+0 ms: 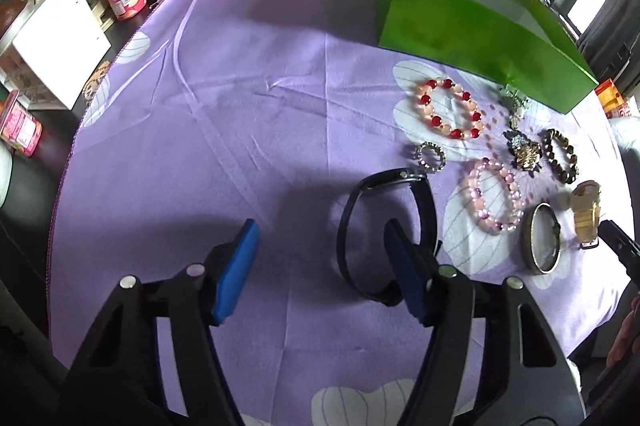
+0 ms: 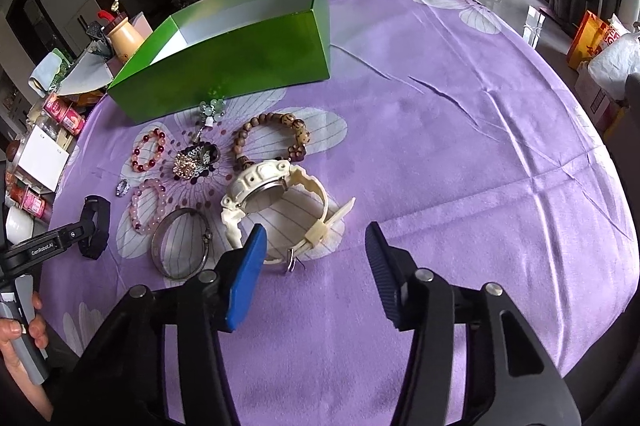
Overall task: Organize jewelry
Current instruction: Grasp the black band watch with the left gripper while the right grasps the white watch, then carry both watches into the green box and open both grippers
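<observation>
Purple flowered cloth point(image 2: 460, 129) over the bench; open green box point(image 2: 240, 53) at the far side, jewelry laid out on the cloth in front of it.

Left hand-held gripper point(image 1: 320, 266): jaws part-way apart, nothing pinched. Black watch point(image 1: 384, 226) stands on edge, strap looped. The right-side pad point(image 1: 404, 274) sits inside or against the loop, hard to say whether it touches the strap; the other pad is well clear on bare cloth. The loop's long axis runs roughly away from this gripper, toward the box.

Right hand-held gripper point(image 2: 316, 266): jaws part-way apart, empty. White watch point(image 2: 276, 201) lies just ahead and toward the left pad, case tipped up, strap tail and buckle trailing toward the gap between the pads.

Each hand is nearer its own watch. Silver bangle point(image 2: 180, 246) and pink bead bracelet point(image 2: 148, 205) lie between the two watches.

Judgement: for the right hand, the pick turns on shifting leftward so the white strap falls between the pads.
</observation>
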Available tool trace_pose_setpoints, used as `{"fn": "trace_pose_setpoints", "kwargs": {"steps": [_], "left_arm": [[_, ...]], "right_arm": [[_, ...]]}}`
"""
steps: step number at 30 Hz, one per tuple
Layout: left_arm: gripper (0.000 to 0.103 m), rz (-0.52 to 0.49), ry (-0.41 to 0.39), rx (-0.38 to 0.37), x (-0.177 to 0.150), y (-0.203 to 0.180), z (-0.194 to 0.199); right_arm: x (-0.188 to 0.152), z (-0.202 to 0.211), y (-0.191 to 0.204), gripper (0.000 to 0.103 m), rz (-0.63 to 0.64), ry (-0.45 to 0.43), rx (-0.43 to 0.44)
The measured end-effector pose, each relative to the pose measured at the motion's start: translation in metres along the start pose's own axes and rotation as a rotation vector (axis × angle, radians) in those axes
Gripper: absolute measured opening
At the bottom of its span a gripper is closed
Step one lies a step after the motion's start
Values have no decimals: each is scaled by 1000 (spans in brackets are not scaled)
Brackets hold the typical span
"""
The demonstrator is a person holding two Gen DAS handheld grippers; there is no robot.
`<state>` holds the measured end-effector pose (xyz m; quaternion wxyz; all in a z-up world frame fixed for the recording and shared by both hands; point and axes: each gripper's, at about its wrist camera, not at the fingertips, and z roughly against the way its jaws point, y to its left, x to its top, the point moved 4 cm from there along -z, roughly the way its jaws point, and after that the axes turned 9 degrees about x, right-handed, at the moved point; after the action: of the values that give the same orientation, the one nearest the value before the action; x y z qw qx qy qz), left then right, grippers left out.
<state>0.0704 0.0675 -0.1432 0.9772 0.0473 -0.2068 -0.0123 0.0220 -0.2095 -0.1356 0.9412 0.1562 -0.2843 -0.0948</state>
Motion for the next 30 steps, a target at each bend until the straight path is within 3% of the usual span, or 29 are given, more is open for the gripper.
{"fn": "trace_pose_setpoints", "kwargs": {"steps": [1, 6, 16, 23, 30], "left_arm": [[55, -8, 1, 6, 0, -2, -1], [42, -42, -8, 43, 3, -5, -5], [4, -58, -34, 12, 4, -13, -3], [3, -28, -22, -62, 4, -14, -2], [3, -26, -29, -88, 7, -15, 12]], "right_arm": [[0, -4, 0, 48, -1, 9, -7], [0, -20, 6, 38, 12, 41, -18], [5, -26, 7, 10, 88, 26, -107], [4, -17, 7, 7, 101, -5, -96], [8, -3, 9, 8, 102, -35, -80]]}}
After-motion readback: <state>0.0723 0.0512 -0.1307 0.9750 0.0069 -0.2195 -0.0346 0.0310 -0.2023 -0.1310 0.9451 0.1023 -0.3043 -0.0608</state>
